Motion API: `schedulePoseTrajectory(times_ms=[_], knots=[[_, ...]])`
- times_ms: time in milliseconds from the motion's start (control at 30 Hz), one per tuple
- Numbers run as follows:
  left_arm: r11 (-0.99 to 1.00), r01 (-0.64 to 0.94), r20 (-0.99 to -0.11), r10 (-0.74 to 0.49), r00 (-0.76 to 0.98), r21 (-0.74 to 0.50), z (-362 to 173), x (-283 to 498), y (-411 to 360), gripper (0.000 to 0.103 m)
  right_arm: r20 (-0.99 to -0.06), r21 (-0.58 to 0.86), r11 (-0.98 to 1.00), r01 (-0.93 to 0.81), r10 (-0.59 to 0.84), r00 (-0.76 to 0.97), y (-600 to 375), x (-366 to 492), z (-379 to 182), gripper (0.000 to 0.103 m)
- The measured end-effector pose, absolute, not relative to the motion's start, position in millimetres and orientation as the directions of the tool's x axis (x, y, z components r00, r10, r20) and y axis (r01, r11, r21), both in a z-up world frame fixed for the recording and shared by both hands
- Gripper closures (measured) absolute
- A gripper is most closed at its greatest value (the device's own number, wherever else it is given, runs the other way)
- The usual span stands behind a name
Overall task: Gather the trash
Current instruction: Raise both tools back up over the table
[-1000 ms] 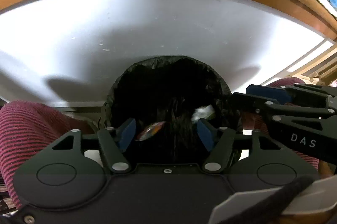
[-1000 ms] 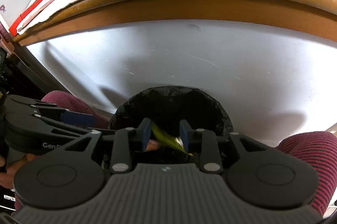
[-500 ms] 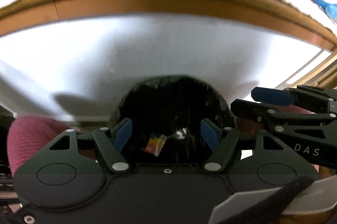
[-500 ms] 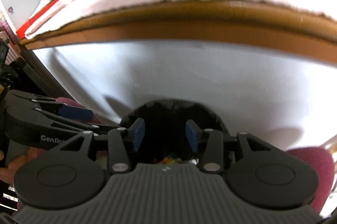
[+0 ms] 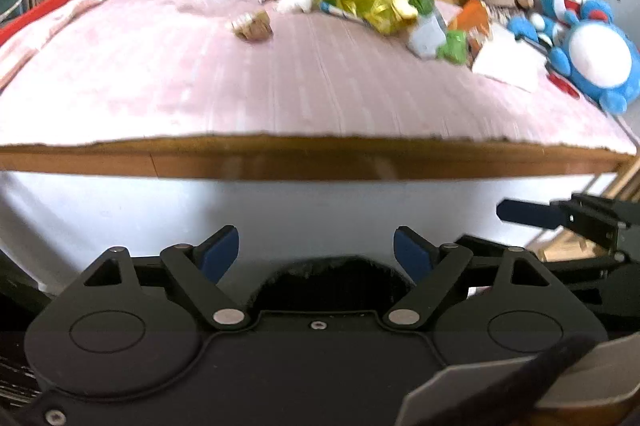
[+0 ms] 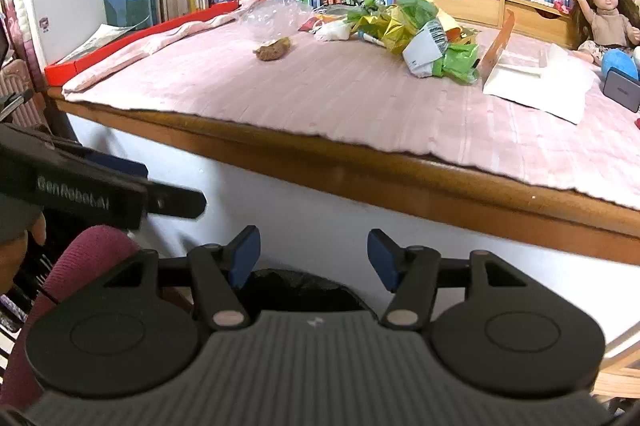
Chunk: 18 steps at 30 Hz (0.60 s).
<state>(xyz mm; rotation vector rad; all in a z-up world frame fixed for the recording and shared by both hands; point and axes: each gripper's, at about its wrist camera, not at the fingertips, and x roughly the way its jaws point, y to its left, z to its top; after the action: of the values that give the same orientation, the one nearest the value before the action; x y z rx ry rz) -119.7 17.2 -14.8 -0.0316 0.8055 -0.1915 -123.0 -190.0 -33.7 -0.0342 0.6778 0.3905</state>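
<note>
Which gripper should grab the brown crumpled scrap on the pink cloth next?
Probably left. Both the left gripper and right gripper are empty, jaws opening, but the brown scrap sits nearer the left one's centreline; in the right view it lies off to the left.

A pink striped cloth point(image 6: 360, 97) covers the brown-edged table point(image 6: 400, 181). On it lie gold foil point(image 6: 390, 25), a green wrapper point(image 6: 460, 59) and white paper point(image 6: 536, 85). The bin liner point(image 6: 296, 286) is black.

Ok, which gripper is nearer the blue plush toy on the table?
Right, probably. The right gripper sits below the table edge nearest the blue plush toy; the left gripper is further left. Both are empty, jaws opening.
</note>
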Motion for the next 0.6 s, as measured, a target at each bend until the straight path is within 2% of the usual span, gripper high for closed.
schedulePoseTrajectory(times_ms=[600], knots=[[0.989, 0.125, -0.652, -0.144, 0.744, -0.076, 1, -91, 22, 0.018, -0.555, 0.119, 0.947, -0.298, 0.312, 0.772, -213, -104, -23, 0.027]])
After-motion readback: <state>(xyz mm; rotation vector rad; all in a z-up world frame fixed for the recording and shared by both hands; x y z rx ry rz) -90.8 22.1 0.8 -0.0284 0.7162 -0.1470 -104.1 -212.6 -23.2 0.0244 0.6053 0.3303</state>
